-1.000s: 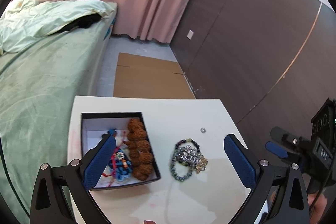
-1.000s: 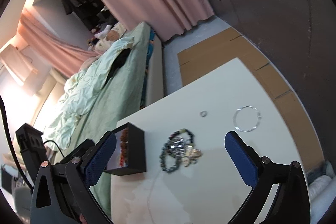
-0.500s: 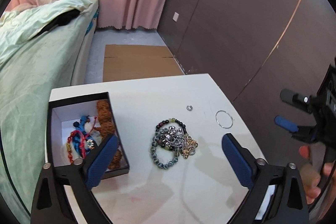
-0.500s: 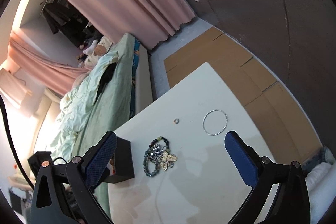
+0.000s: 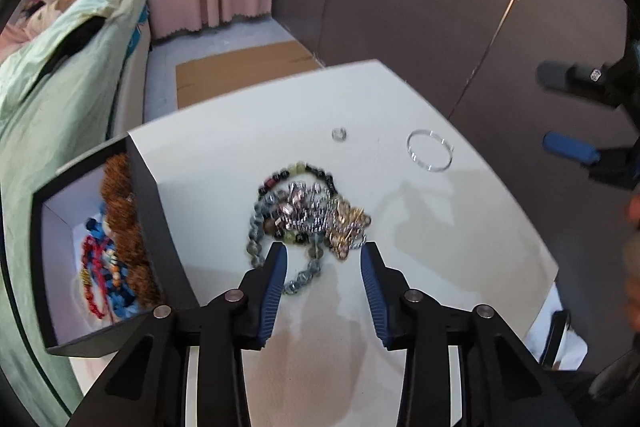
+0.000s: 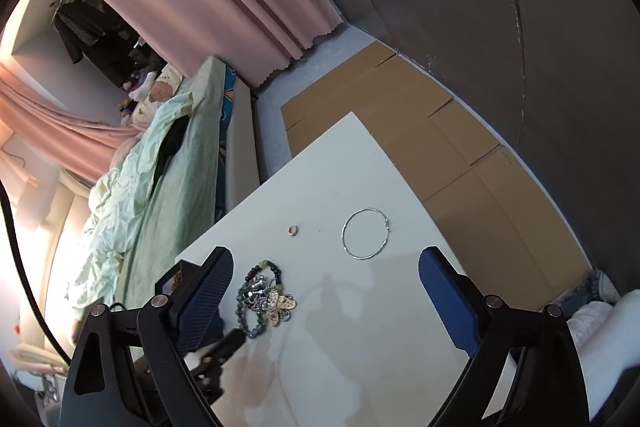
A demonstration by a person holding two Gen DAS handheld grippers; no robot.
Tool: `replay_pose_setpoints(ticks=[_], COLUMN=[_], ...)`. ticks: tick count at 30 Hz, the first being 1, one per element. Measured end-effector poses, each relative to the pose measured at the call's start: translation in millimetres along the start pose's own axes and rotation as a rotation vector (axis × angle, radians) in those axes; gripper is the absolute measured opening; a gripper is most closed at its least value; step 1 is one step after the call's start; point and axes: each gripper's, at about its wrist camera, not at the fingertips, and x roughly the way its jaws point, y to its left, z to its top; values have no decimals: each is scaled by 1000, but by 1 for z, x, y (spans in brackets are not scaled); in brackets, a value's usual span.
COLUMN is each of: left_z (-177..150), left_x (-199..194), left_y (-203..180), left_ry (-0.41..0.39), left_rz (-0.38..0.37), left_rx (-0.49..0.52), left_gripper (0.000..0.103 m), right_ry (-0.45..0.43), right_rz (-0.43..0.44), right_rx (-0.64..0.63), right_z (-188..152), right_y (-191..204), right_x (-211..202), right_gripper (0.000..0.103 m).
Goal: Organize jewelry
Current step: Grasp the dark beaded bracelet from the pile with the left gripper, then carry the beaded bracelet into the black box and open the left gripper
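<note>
The tangle of bracelets [image 5: 308, 215] lies mid-table, right of the black box [image 5: 156, 211], just ahead of my left gripper [image 5: 323, 261], whose jaws have just been narrowing, apparently nothing pinched yet. My right gripper [image 6: 326, 287], spread wide, hovers farther off.

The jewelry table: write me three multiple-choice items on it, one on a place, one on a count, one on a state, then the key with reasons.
1. Where does the thin wire hoop lie?
A. in the black box
B. alone on the white table
C. on the bed

2. How many pieces lie apart from the tangled pile on the table?
A. two
B. four
C. none

3. How does the left gripper stand?
A. clamped on the hoop
B. just narrowed, nothing gripped
C. inside the box

Key: 1 B, bare table surrounds it. 2 A, only the hoop and small ring. 3 B, its pads flank the pile's near edge without pressing.
</note>
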Motion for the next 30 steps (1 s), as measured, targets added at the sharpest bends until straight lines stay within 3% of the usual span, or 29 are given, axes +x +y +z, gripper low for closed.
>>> replay_pose_setpoints(ticks=[3, 7, 18, 20, 21, 30], left_z=[-3, -5, 2, 2, 1, 11], left_x=[9, 20, 33, 33, 32, 3], left_y=[2, 1, -4, -2, 0, 11], left_ry=[18, 40, 41, 41, 50, -1], left_rz=[15, 30, 31, 28, 16, -46], left_rx=[5, 22, 58, 54, 43, -14], left_gripper=[39, 30, 28, 12, 10, 10], right_ry=[1, 1, 8, 13, 16, 61], right_rz=[0, 0, -4, -11, -12, -30], right_rx=[2, 3, 6, 3, 1, -26], right_z=[-1, -2, -1, -1, -1, 0], right_y=[0, 1, 0, 0, -1, 3], right_x=[0, 1, 0, 1, 2, 20], right_gripper=[95, 95, 95, 95, 95, 84])
